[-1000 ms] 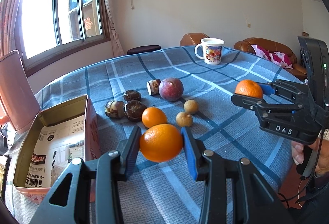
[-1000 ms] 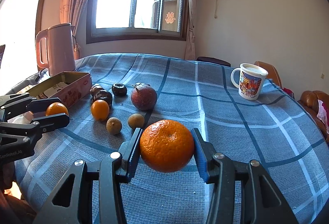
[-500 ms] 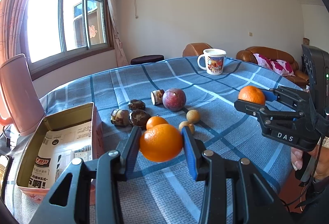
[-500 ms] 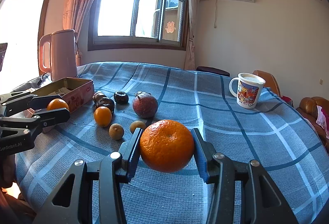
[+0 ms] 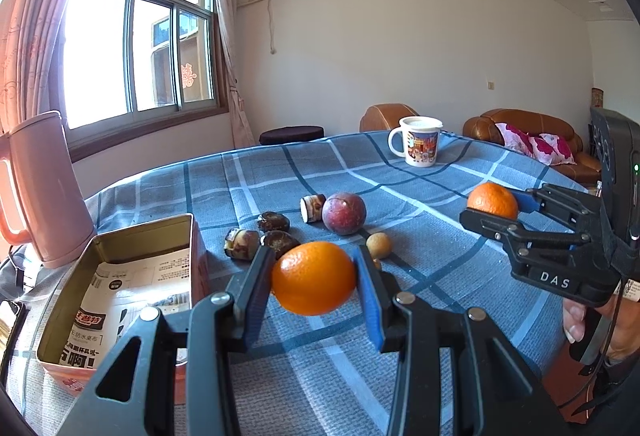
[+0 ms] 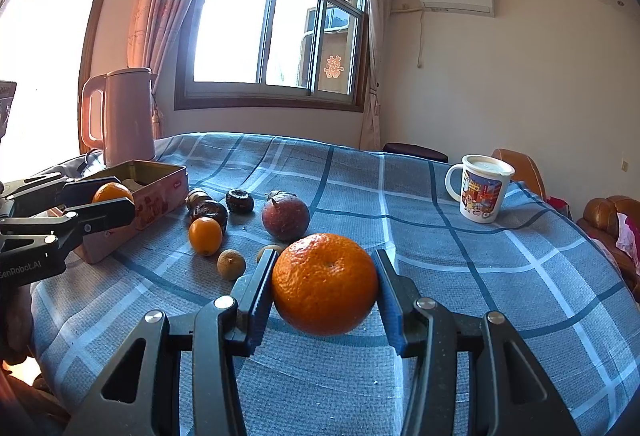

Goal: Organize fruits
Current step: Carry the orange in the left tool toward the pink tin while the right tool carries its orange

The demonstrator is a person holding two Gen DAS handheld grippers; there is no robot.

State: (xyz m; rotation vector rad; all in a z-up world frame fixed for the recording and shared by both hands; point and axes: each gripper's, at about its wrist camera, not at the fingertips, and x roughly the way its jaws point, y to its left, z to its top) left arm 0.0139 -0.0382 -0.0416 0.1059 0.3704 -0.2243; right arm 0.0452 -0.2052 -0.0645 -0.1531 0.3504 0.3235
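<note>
My left gripper (image 5: 314, 278) is shut on a smooth orange (image 5: 314, 277) and holds it above the blue checked tablecloth, just right of an open pink tin box (image 5: 120, 292). My right gripper (image 6: 325, 284) is shut on a mandarin (image 6: 325, 283), held above the cloth. Each gripper shows in the other's view: the right one (image 5: 494, 206) at the right, the left one (image 6: 110, 198) at the left by the tin (image 6: 160, 192). On the cloth lie a small orange (image 6: 205, 235), a purple passion fruit (image 6: 285, 217), two longans (image 6: 231, 264) and several dark water chestnuts (image 6: 239, 201).
A pink kettle (image 6: 120, 116) stands behind the tin at the left. A white printed mug (image 6: 482, 192) stands at the far right of the table. The tin holds printed paper (image 5: 132, 288). Brown sofas (image 5: 520, 132) lie beyond the table's far edge.
Both grippers have risen and tilted upward with their fruit, so the table sits lower in both views. The fruit on the cloth has not moved.
</note>
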